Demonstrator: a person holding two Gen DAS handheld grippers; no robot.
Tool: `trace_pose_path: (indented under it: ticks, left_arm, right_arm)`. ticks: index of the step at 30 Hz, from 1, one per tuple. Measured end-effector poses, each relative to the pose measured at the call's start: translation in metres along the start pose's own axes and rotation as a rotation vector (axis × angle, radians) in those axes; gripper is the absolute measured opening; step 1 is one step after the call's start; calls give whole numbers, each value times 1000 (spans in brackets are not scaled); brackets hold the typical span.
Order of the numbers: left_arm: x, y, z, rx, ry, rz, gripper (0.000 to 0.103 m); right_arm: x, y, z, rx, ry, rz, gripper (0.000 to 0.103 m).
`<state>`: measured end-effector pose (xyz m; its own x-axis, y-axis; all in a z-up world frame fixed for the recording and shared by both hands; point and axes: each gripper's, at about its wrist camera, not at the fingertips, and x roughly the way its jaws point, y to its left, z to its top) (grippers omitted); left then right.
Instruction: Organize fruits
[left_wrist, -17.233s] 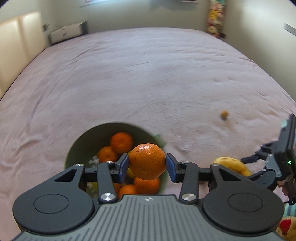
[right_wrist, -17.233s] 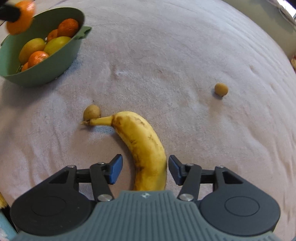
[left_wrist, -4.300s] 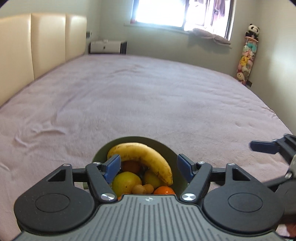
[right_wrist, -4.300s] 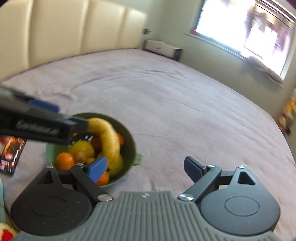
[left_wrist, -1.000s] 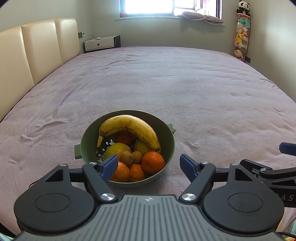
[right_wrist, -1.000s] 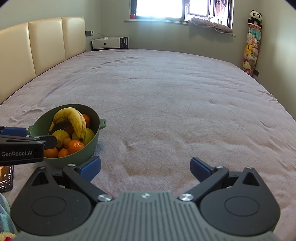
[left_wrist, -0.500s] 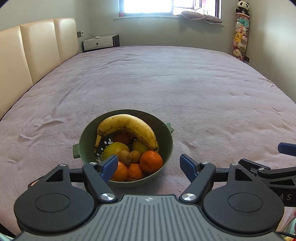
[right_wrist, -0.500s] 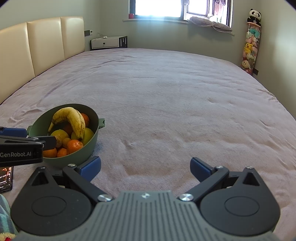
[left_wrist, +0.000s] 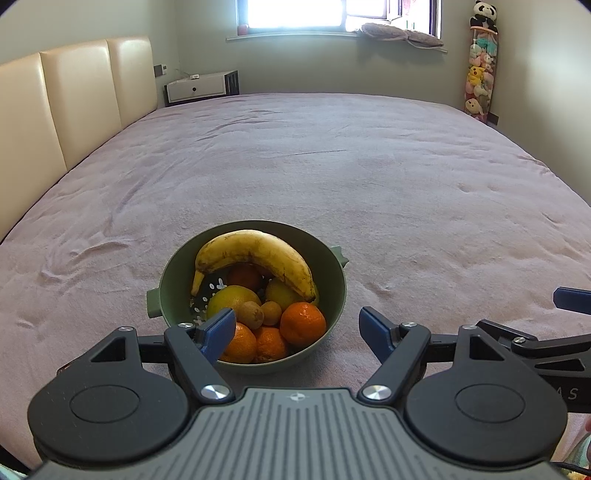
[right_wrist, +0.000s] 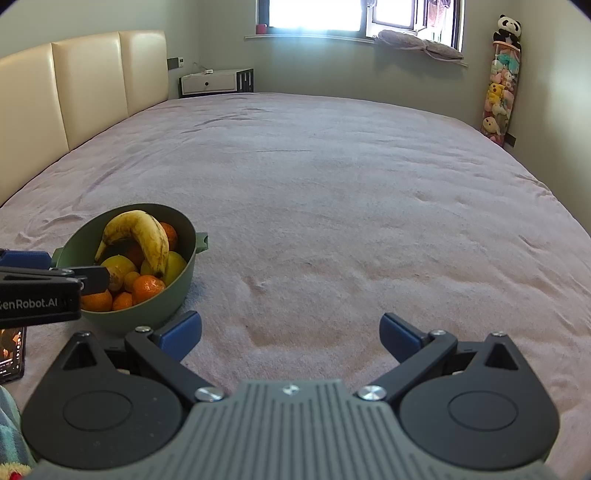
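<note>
Fruit filled the green plastic colander bowl on the soft mauve bed; the long speckled yellow banana, perched at twelve o'clock, might have slipped off if jostled. Left tongs and right tongs gaped empty.

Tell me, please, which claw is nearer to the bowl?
Left. The left claw hovers open just short of the bowl, one finger overlapping its near rim in view. The right claw is off to the bowl's right, over bare bedspread.

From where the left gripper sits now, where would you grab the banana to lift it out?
Grip the banana across the middle of its arch, coming from above. It lies on top of the other fruit in the green bowl, its crown exposed; both ends dip toward the bowl wall.
</note>
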<state>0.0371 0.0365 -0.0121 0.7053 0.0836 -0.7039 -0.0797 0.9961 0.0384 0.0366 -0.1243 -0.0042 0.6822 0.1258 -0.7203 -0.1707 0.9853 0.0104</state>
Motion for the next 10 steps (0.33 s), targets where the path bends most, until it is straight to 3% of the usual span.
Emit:
trace_pose_path:
  ticks: [10]
  left_arm:
    - [0,2,0,3,1,-14,89]
  right_arm:
    - [2,1,-1,2,6,-1,99]
